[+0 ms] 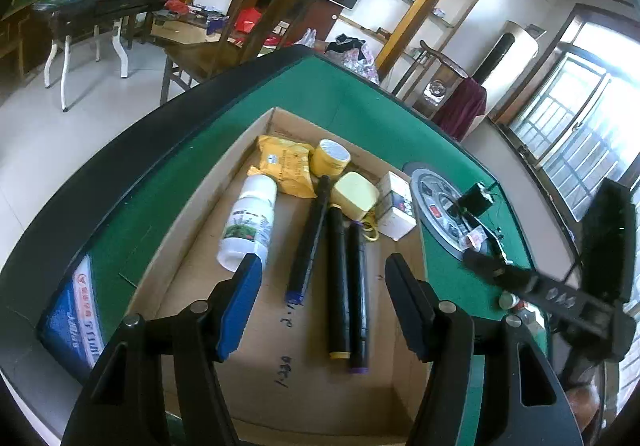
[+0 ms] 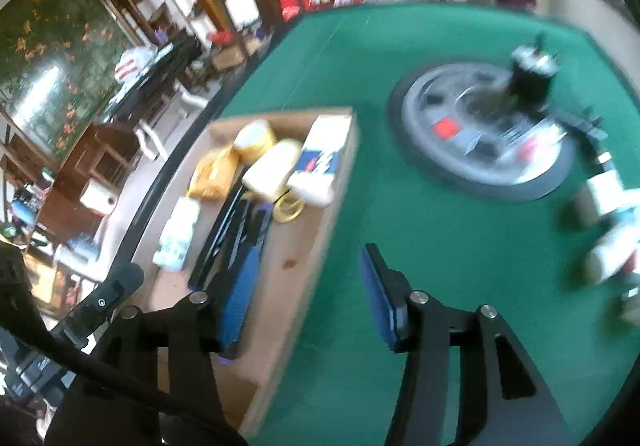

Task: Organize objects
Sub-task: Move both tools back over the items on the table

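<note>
A shallow cardboard box (image 1: 200,270) lies on the green table (image 1: 352,101). Inside are three black markers (image 1: 338,278), a white bottle (image 1: 250,221), a yellow pouch (image 1: 286,165), a yellow tape roll (image 1: 330,157), a pale yellow case (image 1: 356,193) and a white carton (image 1: 398,205). My left gripper (image 1: 322,286) hangs open above the markers, nothing between its blue pads. The right wrist view is blurred: my right gripper (image 2: 308,290) is open and empty over the box's right wall (image 2: 316,230), markers (image 2: 236,238) under its left finger.
A round grey hub (image 2: 480,133) with a black device (image 2: 530,73) sits in the table's middle. Small white bottles (image 2: 608,205) lie blurred at the right. The other gripper (image 1: 560,298) shows at the left view's right edge. A blue packet (image 1: 76,310) lies by the box. Chairs stand beyond.
</note>
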`<action>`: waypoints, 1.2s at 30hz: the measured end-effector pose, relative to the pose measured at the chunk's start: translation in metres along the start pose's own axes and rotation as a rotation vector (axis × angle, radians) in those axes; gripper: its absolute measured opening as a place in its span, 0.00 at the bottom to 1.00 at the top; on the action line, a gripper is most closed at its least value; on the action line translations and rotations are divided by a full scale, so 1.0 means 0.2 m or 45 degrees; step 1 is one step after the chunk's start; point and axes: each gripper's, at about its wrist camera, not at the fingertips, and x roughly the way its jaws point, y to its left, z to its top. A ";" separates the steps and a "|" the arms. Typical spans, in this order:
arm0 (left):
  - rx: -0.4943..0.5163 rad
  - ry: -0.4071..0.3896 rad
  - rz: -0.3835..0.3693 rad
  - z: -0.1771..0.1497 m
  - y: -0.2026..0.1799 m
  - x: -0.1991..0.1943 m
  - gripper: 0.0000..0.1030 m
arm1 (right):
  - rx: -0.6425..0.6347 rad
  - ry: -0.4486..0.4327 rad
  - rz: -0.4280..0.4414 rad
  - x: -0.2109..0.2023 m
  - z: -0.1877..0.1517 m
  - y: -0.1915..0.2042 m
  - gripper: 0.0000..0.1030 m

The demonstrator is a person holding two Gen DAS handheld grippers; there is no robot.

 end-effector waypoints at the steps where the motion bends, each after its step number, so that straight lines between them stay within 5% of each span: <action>1: 0.006 0.001 -0.004 -0.01 -0.01 0.00 0.56 | -0.007 -0.030 -0.030 -0.05 0.02 -0.01 0.54; 4: 0.037 0.007 -0.010 -0.02 -0.06 0.00 0.56 | -0.050 -0.135 -0.138 -0.21 0.04 -0.05 0.67; 7: 0.075 0.013 -0.030 -0.04 -0.11 0.00 0.56 | -0.113 -0.303 -0.272 -0.39 0.03 -0.10 0.68; 11: 0.147 -0.005 -0.054 -0.06 -0.21 -0.02 0.56 | -0.116 -0.663 -0.509 -0.63 -0.05 -0.27 0.98; 16: 0.230 0.009 -0.089 -0.10 -0.33 -0.01 0.56 | 0.170 -0.396 -0.516 -0.58 -0.02 -0.75 1.00; 23: 0.252 0.026 -0.103 -0.14 -0.46 -0.06 0.56 | 0.424 -0.473 -0.542 -0.65 -0.02 -1.14 1.00; 27: 0.282 -0.042 -0.079 -0.16 -0.52 -0.18 0.56 | 0.421 -0.537 -0.578 -0.63 0.03 -1.24 1.00; 36: 0.286 -0.080 -0.015 -0.11 -0.54 -0.27 0.56 | 0.582 -0.602 -0.472 -0.62 0.05 -1.44 1.00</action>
